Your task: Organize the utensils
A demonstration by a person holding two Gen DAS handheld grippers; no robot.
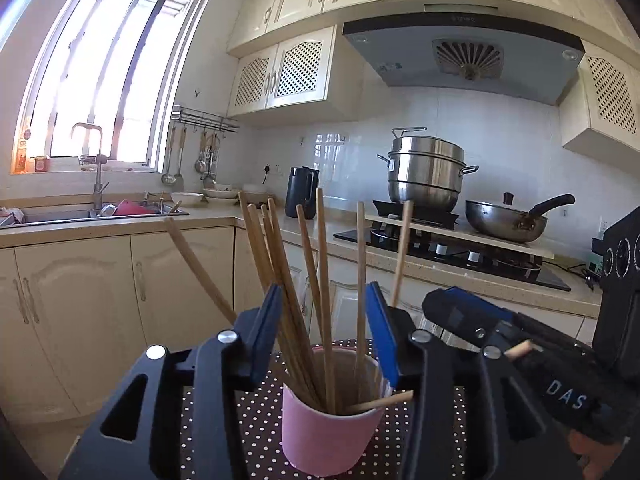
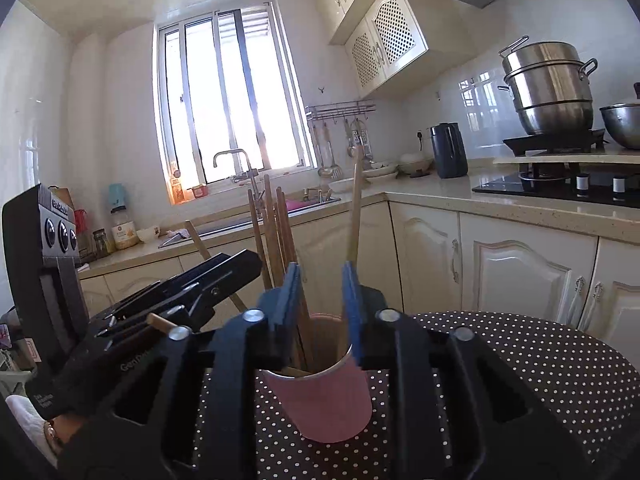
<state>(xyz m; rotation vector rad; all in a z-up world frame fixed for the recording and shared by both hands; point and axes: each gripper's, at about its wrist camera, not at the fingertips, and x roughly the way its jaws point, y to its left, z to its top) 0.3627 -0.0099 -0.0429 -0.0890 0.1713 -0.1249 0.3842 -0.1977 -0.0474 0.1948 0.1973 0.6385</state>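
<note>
A pink cup (image 1: 328, 432) stands on a dark cloth with white dots (image 1: 256, 440), close in front of both cameras; it is full of long wooden chopsticks (image 1: 324, 280) that stick up and fan out, and one short stick (image 1: 380, 402) lies across its rim; the cup looks pale inside and smooth outside; the left gripper (image 1: 326, 336) has its blue pads part way open, one on each side of the sticks above the cup; the left pad is right beside the thick bunch, but I cannot tell if it touches, and nothing is squeezed; the right gripper (image 2: 320, 308) is also part way open over the cup's (image 2: 324, 404) far rim, with some sticks behind its left pad and one lone stick (image 2: 355, 208) rising behind its right pad; it holds nothing that I can see; each camera also sees the other gripper off to the side, with a small wooden end poking up by it; the cup's bottom is cut off in the left view; farther back are cream cupboards, a counter (image 1: 120, 226), a sink (image 1: 80, 216), a dark kettle (image 1: 302, 192), a steel pot (image 1: 426, 168) and a wok (image 1: 506, 218) on the stove, and a bright window (image 1: 100, 72).
</note>
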